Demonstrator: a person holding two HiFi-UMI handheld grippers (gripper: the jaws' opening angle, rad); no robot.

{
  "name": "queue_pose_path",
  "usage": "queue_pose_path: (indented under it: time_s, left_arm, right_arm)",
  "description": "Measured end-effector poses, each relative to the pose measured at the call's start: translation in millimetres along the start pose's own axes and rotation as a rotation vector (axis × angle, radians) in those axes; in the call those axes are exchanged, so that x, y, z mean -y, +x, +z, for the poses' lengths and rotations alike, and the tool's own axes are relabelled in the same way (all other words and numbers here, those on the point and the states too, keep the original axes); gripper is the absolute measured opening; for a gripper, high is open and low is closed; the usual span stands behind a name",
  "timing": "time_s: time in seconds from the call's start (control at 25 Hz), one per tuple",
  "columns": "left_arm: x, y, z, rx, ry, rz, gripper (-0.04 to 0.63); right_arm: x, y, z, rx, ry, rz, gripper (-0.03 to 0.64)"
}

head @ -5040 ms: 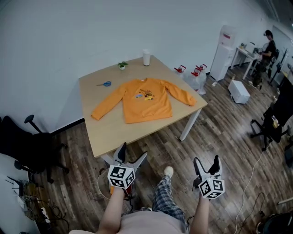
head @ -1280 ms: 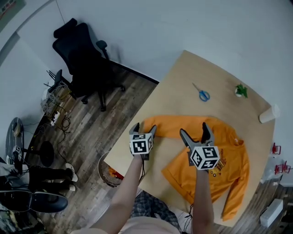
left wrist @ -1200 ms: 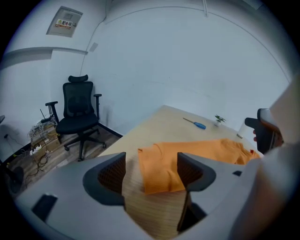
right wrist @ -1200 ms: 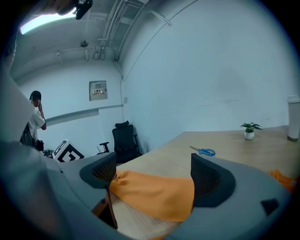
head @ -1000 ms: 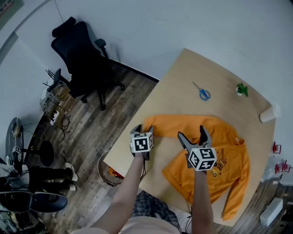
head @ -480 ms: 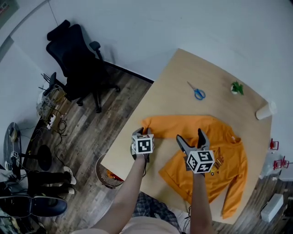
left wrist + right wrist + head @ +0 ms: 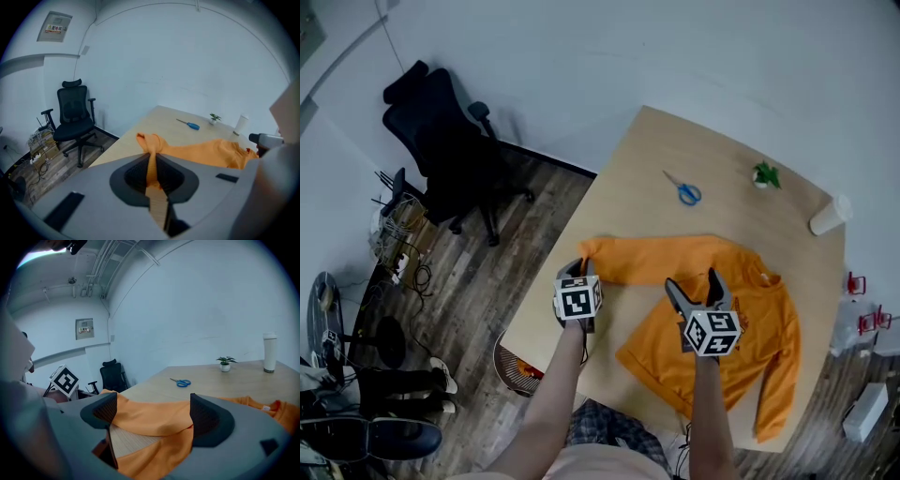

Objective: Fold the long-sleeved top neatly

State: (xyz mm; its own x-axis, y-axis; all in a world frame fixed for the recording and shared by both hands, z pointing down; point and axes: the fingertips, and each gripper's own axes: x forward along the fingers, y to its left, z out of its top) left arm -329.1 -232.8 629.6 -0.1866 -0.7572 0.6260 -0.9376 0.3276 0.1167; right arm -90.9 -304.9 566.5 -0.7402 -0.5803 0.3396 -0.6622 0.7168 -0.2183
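An orange long-sleeved top (image 7: 741,323) lies spread on the wooden table (image 7: 722,150), one sleeve stretched toward the table's left edge. My left gripper (image 7: 582,269) is at that sleeve's cuff (image 7: 149,142). Its jaws have just been closing and now pinch the orange cuff between them, as the left gripper view (image 7: 152,165) shows. The cuff end is raised slightly off the table. My right gripper (image 7: 694,285) hovers open over the sleeve where it meets the body. In the right gripper view (image 7: 152,417) orange fabric (image 7: 140,414) lies below the spread jaws, untouched.
Blue-handled scissors (image 7: 681,190), a small potted plant (image 7: 763,174) and a white cup (image 7: 826,217) stand on the far part of the table. A black office chair (image 7: 441,141) is on the floor to the left. A round basket (image 7: 511,367) sits under the table's near edge.
The left gripper's jaws have closed on the sleeve cuff and lifted it a little. The right gripper has shifted sideways over the top, still open.
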Motion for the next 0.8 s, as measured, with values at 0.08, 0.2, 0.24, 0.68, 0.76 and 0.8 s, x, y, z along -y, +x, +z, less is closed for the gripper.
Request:
queue_pose_path:
  time_s: [0.08, 0.2, 0.24, 0.68, 0.76, 0.8]
  left_arm:
    - [10, -5, 18, 0.036, 0.01, -0.018, 0.028]
    - [29, -11, 45, 0.083, 0.03, -0.055, 0.028]
    - [36, -13, 54, 0.097, 0.036, -0.07, 0.028]
    - [178, -19, 114, 0.175, 0.162, -0.295, 0.028]
    - [211, -18, 114, 0.174, 0.188, -0.345, 0.028]
    - [228, -17, 113, 0.171, 0.202, -0.369, 0.028]
  right_arm:
    - [13, -9, -1, 0.002, 0.017, -0.034, 0.471]
    - [34, -26, -3, 0.007, 0.044, -0.092, 0.468]
    - [42, -32, -3, 0.009, 0.052, -0.111, 0.468]
    - [113, -108, -18, 0.031, 0.136, -0.302, 0.468]
    - [123, -124, -22, 0.034, 0.151, -0.335, 0.468]
    - [128, -131, -24, 0.036, 0.157, -0.351, 0.468]
